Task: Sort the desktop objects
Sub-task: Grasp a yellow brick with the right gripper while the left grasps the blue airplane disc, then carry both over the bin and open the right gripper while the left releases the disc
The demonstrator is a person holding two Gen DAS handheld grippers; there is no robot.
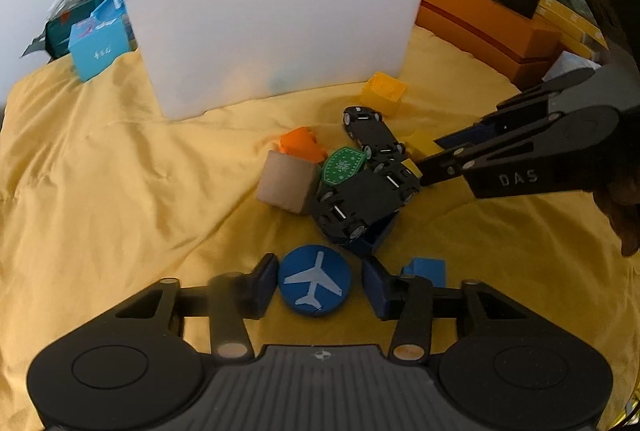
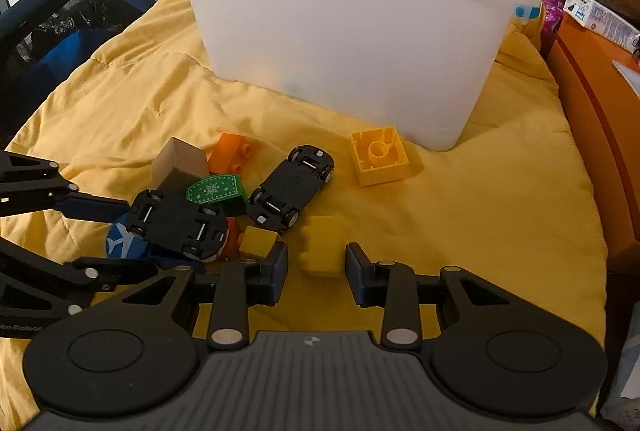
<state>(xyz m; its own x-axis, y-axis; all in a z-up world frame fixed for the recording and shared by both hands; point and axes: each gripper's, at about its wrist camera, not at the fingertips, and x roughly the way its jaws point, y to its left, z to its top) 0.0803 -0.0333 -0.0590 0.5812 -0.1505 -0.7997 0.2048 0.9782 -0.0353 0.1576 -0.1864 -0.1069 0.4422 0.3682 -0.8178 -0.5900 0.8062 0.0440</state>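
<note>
Left gripper (image 1: pixel 319 281): fingers spread wide, bracketing the blue airplane disc (image 1: pixel 314 279) on the yellow cloth (image 1: pixel 120 171). Left pad close against the disc's edge, contact uncertain; right pad clearly apart from it. Disc lies flat, nothing gripped.

Right gripper (image 2: pixel 316 258): fingers open, straddling a small yellow brick (image 2: pixel 322 251) that lies on the cloth. Gaps show on both sides of the brick; no grip.

Toy pile sits between the two grippers. An upturned black toy car (image 1: pixel 366 203), wheels up, rests atop a dark blue block (image 1: pixel 372 237). Green snowflake tile (image 1: pixel 344 167) leans against that car, beside a plain wooden cube (image 1: pixel 286 183) with an orange brick (image 1: pixel 302 147) just behind. A second upturned black car (image 2: pixel 290 189) lies farther back. A yellow hollow brick (image 2: pixel 380 155), open side up, sits near the foot of the white translucent bin (image 2: pixel 352 43).

Bin stands upright at the back of the cloth; contents show only as faint colour blurs through its wall. Orange boxes (image 1: pixel 488 27) flank it on the right.
</note>
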